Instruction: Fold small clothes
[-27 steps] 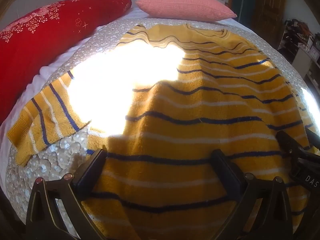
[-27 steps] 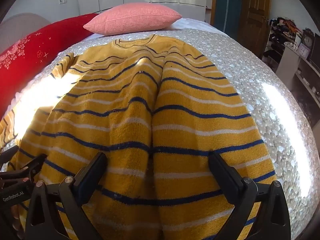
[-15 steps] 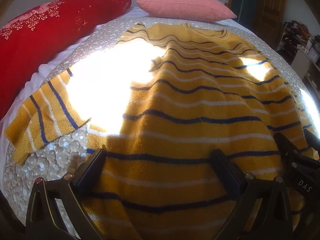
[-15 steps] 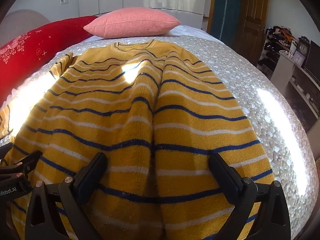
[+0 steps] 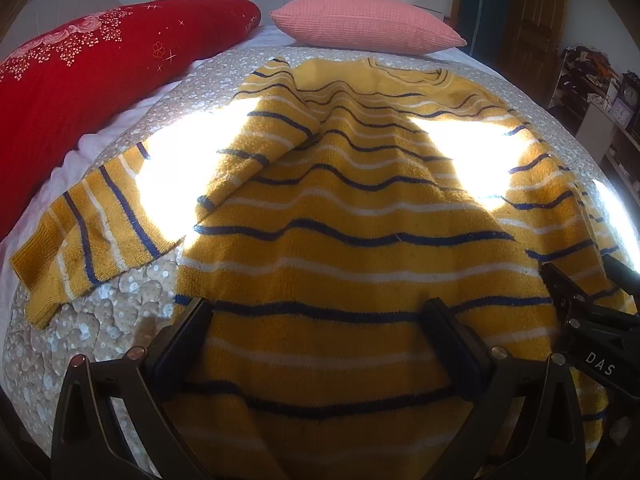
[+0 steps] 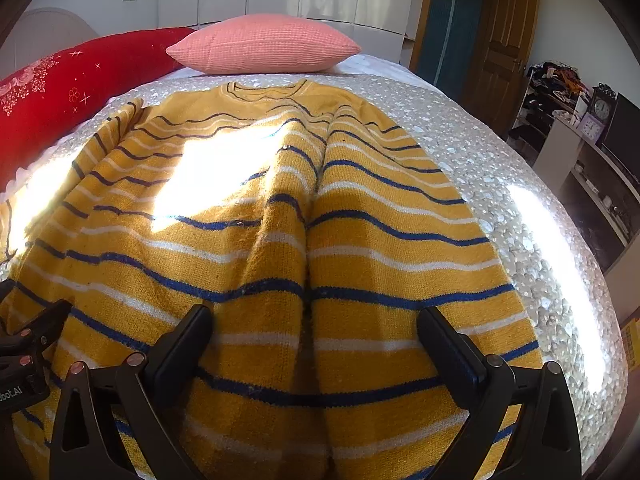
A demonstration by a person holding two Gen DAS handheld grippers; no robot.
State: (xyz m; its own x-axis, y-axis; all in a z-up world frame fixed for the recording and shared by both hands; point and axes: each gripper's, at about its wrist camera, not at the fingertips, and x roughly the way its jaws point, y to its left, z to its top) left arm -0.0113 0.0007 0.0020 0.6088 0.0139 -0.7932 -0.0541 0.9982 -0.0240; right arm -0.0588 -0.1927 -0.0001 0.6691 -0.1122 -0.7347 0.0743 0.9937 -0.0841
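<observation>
- On the quilted bedspread (image 6: 500, 184), a yellow knitted sweater (image 5: 360, 208) lies spread out, its neckline toward the pink pillow (image 5: 364, 26) at the head of the bed and its hem near the cameras.
- The knit is mustard yellow with thin dark blue stripes alternating with white ones, running across the body in wavy lines where the cloth ripples.
- In the left wrist view, one sleeve (image 5: 92, 236) stretches sideways onto the bedspread, its ribbed cuff at the far end; the upper part of that sleeve is lost in a bright patch of sunlight.
- In the right wrist view, a deep lengthwise crease runs down the middle of the sweater (image 6: 304, 240), from below the collar to the hem; the side next to it looks like the other sleeve folded in over the body.
- The left gripper (image 5: 320, 340) hovers over the hem area with its jaws spread wide, holding nothing.
- The right gripper (image 6: 316, 344) is likewise wide apart, straddling the crease, with no cloth pinched.
- A red embroidered pillow (image 5: 92, 64) lies along the left side of the bed.
</observation>
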